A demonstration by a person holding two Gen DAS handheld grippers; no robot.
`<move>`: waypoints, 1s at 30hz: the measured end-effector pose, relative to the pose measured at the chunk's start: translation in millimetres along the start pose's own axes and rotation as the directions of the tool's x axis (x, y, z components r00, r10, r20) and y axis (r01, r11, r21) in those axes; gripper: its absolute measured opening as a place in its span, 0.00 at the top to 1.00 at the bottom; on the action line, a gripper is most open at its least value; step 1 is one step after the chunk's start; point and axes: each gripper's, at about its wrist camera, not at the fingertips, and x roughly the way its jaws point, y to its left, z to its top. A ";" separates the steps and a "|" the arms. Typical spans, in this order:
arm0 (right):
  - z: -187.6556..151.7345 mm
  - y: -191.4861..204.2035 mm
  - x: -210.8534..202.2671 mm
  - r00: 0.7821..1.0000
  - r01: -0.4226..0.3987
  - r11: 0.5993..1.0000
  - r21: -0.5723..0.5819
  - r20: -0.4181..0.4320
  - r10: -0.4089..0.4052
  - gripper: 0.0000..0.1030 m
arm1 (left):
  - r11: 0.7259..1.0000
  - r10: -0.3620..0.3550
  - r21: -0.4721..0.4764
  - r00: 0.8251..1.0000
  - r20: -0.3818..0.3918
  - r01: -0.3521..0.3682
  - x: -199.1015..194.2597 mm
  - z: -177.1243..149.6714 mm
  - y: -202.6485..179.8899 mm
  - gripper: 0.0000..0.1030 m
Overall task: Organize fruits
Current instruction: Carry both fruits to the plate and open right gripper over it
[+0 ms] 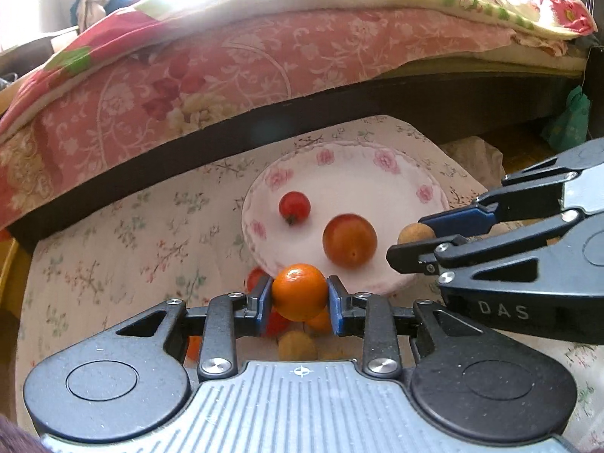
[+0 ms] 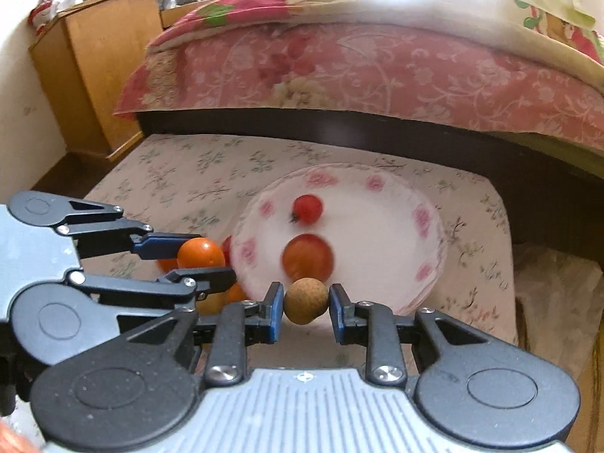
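We see a low table w/ a floral cloth [image 1: 113, 249], its far edge running close under the dark bed frame [image 1: 226, 128], so little room beyond the plate on that side. In the right wrist view the cloth's right edge drops off just past the plate; left of the plate there's a broad bare stretch of cloth toward the wooden cabinet [image 2: 94, 56].

The white floral plate [image 1: 377, 173] sits near the table's middle-far part. On it: a small red tomato [image 1: 294, 207] and a bigger orange-red fruit [image 1: 350, 240], apart from each other, w/ bare plate to the right and far side.

Left gripper [image 1: 300, 294] is clenched on an orange fruit [image 1: 299, 291]; both blue pads press its sides, fruit centred btwn them, just at the plate's near rim as seen from that cam. Right gripper [image 2: 305, 304] is clamped on a small tan round fruit [image 2: 305, 301]; left pad touches it, right pad looks a hair off in the picture, but the jaws stand fully closed in. It hangs over the plate's near rim, in front of the orange-red fruit.

The two grippers are side by side, near each other, not touching as far as we can tell.

Left wrist view alone shows what's under the left gripper: a cluster of loose fruits [image 1: 298, 343], red, orange and yellowish, on the cloth by the plate's near-left rim, partly hidden by the jaws. Right wrist view shows only bits of those behind the left gripper's fingers, but gives the cabinet and the left floor edge. The plate's fruits are blurred there.
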 end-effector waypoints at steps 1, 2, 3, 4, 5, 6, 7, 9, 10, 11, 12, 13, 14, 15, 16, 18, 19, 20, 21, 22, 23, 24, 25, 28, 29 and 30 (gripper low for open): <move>1.3 -2.7 2.8 1.000 0.007 1.000 0.002 -0.002 -0.007 0.72 | 1.000 0.001 0.006 1.000 -0.002 -0.001 3.4 2.3 -0.8 0.63; 2.2 -4.7 5.8 1.000 0.013 1.000 0.004 -0.004 -0.013 0.72 | 1.000 0.002 0.010 1.000 -0.003 -0.002 5.8 3.8 -1.2 0.63; 2.8 -6.4 9.3 1.000 0.018 1.000 0.007 -0.008 -0.018 0.72 | 1.000 0.001 0.013 1.000 -0.005 -0.001 8.5 5.1 -1.6 0.63; 3.4 -8.2 12.4 1.000 0.023 1.000 0.009 -0.010 -0.023 0.72 | 1.000 0.000 0.015 1.000 -0.006 0.000 10.8 6.4 -1.1 0.63; 4.1 -9.9 14.9 1.000 0.027 1.000 0.009 -0.013 -0.027 0.72 | 1.000 0.000 0.017 1.000 -0.008 0.000 14.3 8.0 -0.8 0.63; 4.4 -12.2 17.8 0.999 0.031 0.999 0.009 -0.017 -0.031 0.72 | 1.000 -0.001 0.019 1.000 -0.011 0.001 17.7 9.5 -0.8 0.63; 4.4 -14.7 20.3 0.999 0.035 0.999 0.010 -0.021 -0.034 0.72 | 1.000 0.000 0.021 1.000 -0.012 0.000 19.5 10.5 -2.3 0.63; 4.6 -19.1 25.4 0.999 0.037 0.999 0.014 -0.030 -0.036 0.72 | 1.000 0.000 0.019 1.000 -0.016 0.001 25.4 12.9 -2.3 0.63; 4.9 -21.2 26.8 0.999 0.034 0.999 0.019 -0.032 -0.034 0.71 | 1.000 -0.003 0.018 1.000 -0.017 0.003 26.6 13.8 -2.7 0.63; 4.7 -23.3 27.8 0.999 0.031 0.999 0.026 -0.032 -0.030 0.71 | 1.000 -0.003 0.018 1.000 -0.018 0.003 28.4 14.5 -3.0 0.63; 4.9 -25.4 29.0 0.999 0.025 0.999 0.034 -0.036 -0.023 0.71 | 1.000 -0.002 0.019 1.000 -0.019 0.002 30.0 15.0 -3.4 0.63; 5.1 -26.9 29.6 0.999 0.022 0.999 0.041 -0.035 -0.021 0.71 | 1.000 -0.002 0.018 1.000 -0.019 0.002 30.5 15.7 -3.5 0.62; 4.9 -27.5 29.9 0.999 0.024 0.999 0.046 -0.032 -0.023 0.71 | 1.000 0.001 0.017 1.000 -0.016 -0.001 31.0 16.4 -3.6 0.62; 6.1 -28.0 31.0 0.999 0.027 0.999 0.047 -0.032 -0.026 0.71 | 1.000 0.003 0.017 1.000 -0.014 -0.003 31.7 17.4 -3.7 0.62; 6.4 -28.3 31.3 0.999 0.030 0.999 0.046 -0.030 -0.028 0.71 | 1.000 0.002 0.015 1.000 -0.014 -0.002 31.9 18.2 -3.2 0.62; 6.2 -28.7 31.9 0.999 0.034 0.998 0.045 -0.026 -0.033 0.71 | 1.000 0.001 0.008 1.000 -0.014 -0.001 32.3 18.9 -2.1 0.62; 5.8 -28.3 31.6 0.999 0.036 0.998 0.045 -0.026 -0.035 0.71 | 1.000 0.002 0.007 1.000 -0.016 -0.002 32.8 18.9 -1.9 0.62; 5.4 -27.7 31.7 0.999 0.039 0.998 0.043 -0.026 -0.038 0.71 | 1.000 0.003 0.009 1.000 -0.017 -0.003 33.3 18.5 -2.2 0.62; 6.0 -28.0 32.2 0.999 0.038 0.999 0.040 -0.027 -0.037 0.71 | 1.000 0.005 0.011 1.000 -0.017 -0.005 33.7 18.2 -2.6 0.62; 5.9 -27.7 32.5 0.999 0.040 0.999 0.037 -0.026 -0.039 0.71 | 1.000 0.007 0.012 1.000 -0.018 -0.007 33.6 17.9 -3.1 0.62; 5.7 -27.6 32.6 0.999 0.041 0.999 0.036 -0.027 -0.040 0.71 | 1.000 0.008 0.012 1.000 -0.018 -0.008 33.6 17.8 -3.3 0.62; 5.8 -28.0 32.7 0.999 0.041 0.998 0.037 -0.027 -0.040 0.71 | 1.000 0.008 0.012 1.000 -0.018 -0.008 33.4 18.0 -3.4 0.62; 6.1 -27.8 32.4 0.999 0.043 0.998 0.037 -0.026 -0.042 0.71 | 1.000 0.008 0.009 1.000 -0.017 -0.008 33.4 18.5 -3.4 0.62; 7.1 -28.1 31.5 0.999 0.045 0.998 0.038 -0.019 -0.045 0.71 | 1.000 0.007 0.008 1.000 -0.014 -0.007 33.4 19.1 -3.9 0.62; 7.2 -28.2 31.1 0.999 0.047 0.998 0.038 -0.016 -0.046 0.71 | 1.000 0.007 0.009 1.000 -0.013 -0.007 33.4 18.9 -3.8 0.62; 7.3 -28.1 31.0 0.999 0.050 0.998 0.036 -0.015 -0.049 0.71 | 1.000 0.008 0.010 1.000 -0.013 -0.008 33.3 18.7 -3.9 0.62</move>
